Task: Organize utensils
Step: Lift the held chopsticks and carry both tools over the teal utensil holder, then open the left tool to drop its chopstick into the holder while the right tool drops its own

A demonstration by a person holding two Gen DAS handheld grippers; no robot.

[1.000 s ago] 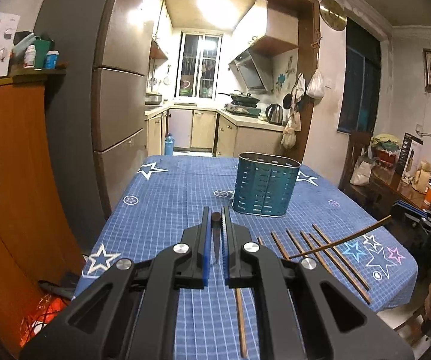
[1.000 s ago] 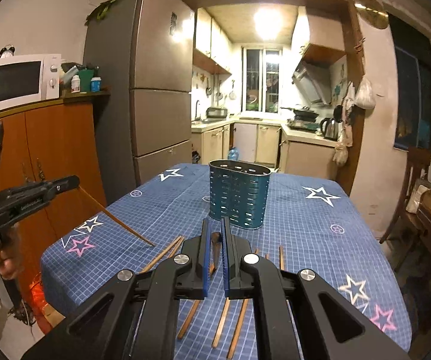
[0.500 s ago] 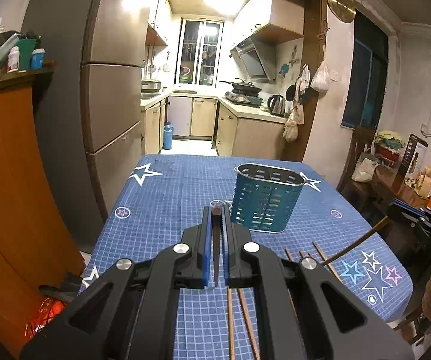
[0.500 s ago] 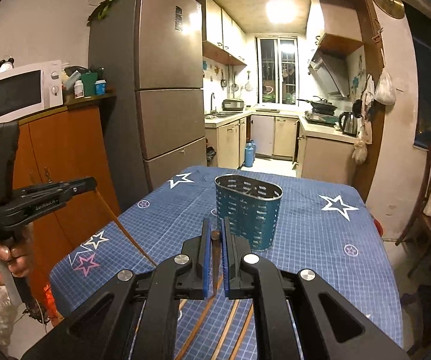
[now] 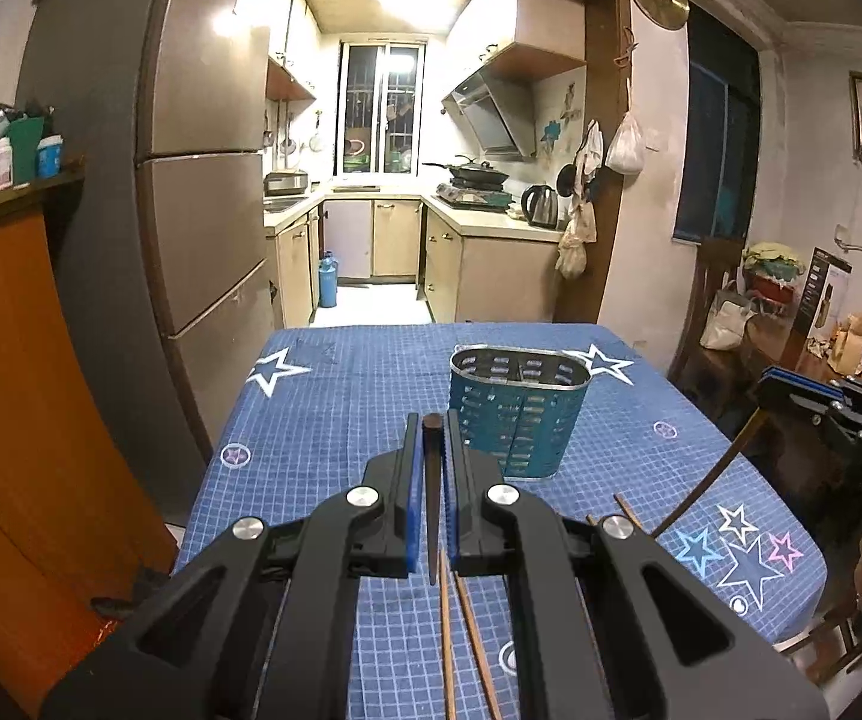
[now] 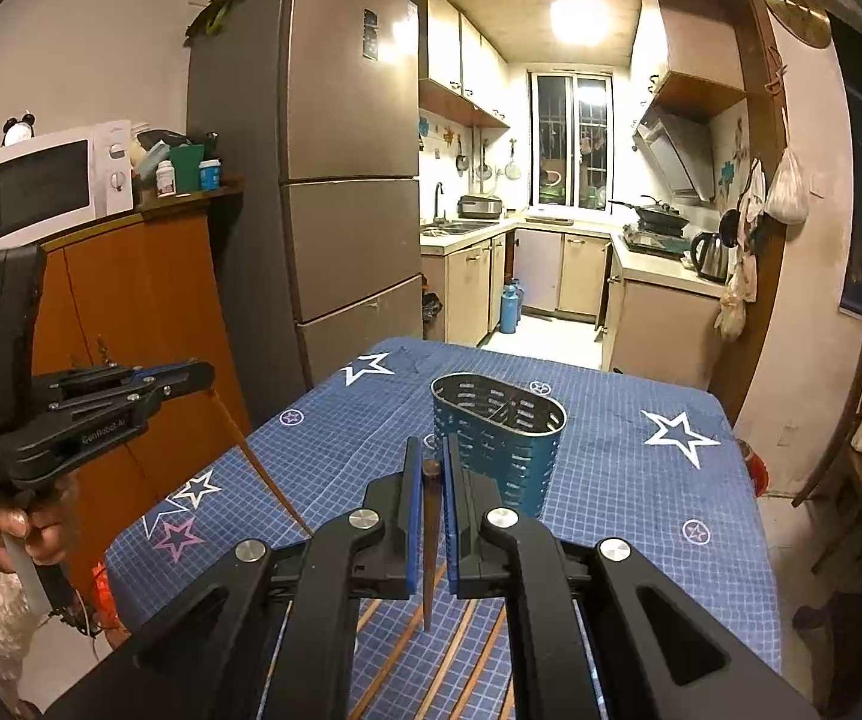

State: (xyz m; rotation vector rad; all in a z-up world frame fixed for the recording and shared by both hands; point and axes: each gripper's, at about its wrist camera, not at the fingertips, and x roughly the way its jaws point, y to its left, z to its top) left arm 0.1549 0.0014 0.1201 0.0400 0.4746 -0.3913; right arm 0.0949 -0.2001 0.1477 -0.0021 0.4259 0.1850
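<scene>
Perforated oval teal holder, slim tapered wooden chopsticks

The right gripper is clamped on a dark chopstick that hangs tip-down above the bench. Just beyond stands a blue holder. More chopsticks lie on the cloth below. At left, a hand holds the left gripper, which grips another chopstick slanting down.
</scene>
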